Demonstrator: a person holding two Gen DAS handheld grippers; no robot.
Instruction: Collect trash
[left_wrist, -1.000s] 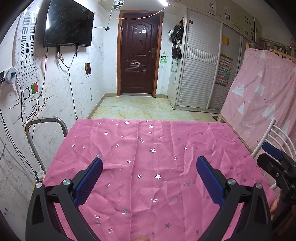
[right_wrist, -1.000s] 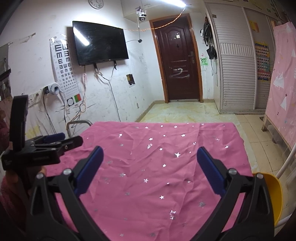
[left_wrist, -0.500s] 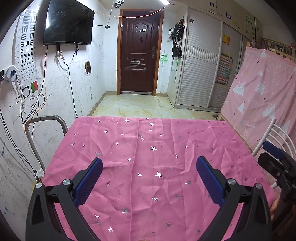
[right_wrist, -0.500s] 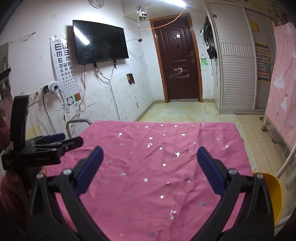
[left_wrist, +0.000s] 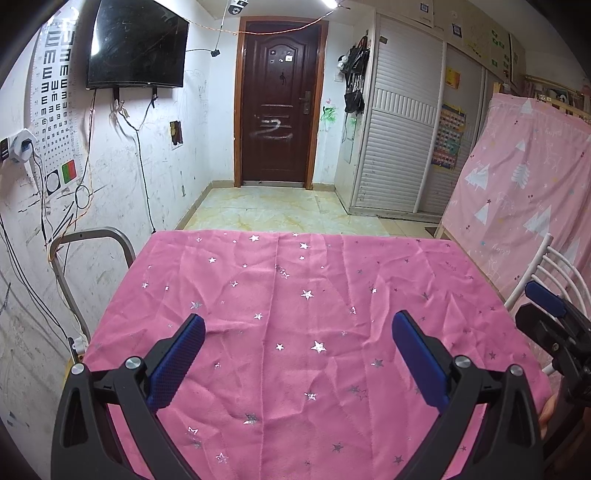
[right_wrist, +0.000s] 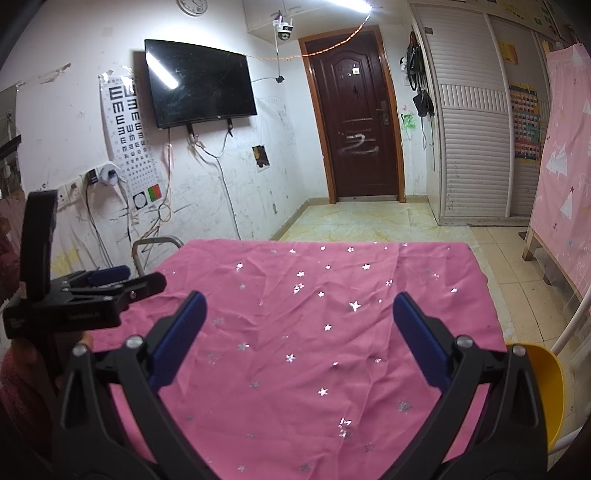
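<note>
A table under a pink cloth with silver stars (left_wrist: 295, 332) fills both views; it also shows in the right wrist view (right_wrist: 314, 332). No trash shows on it. My left gripper (left_wrist: 297, 325) is open and empty above the near part of the cloth. My right gripper (right_wrist: 299, 304) is open and empty above the cloth too. The right gripper shows at the right edge of the left wrist view (left_wrist: 550, 314). The left gripper shows at the left edge of the right wrist view (right_wrist: 92, 291). A yellow bin (right_wrist: 546, 391) stands at the table's right near corner.
A metal chair frame (left_wrist: 88, 254) stands left of the table by the wall with cables. A white chair (left_wrist: 554, 269) stands on the right. A pink covered board (left_wrist: 524, 184) leans at the right. Tiled floor (left_wrist: 288, 210) runs to a dark door (left_wrist: 280, 103).
Both grippers stay open and empty. The left wrist view has shifted slightly, with the table edge a little lower in frame. The right wrist view is nearly unchanged.
</note>
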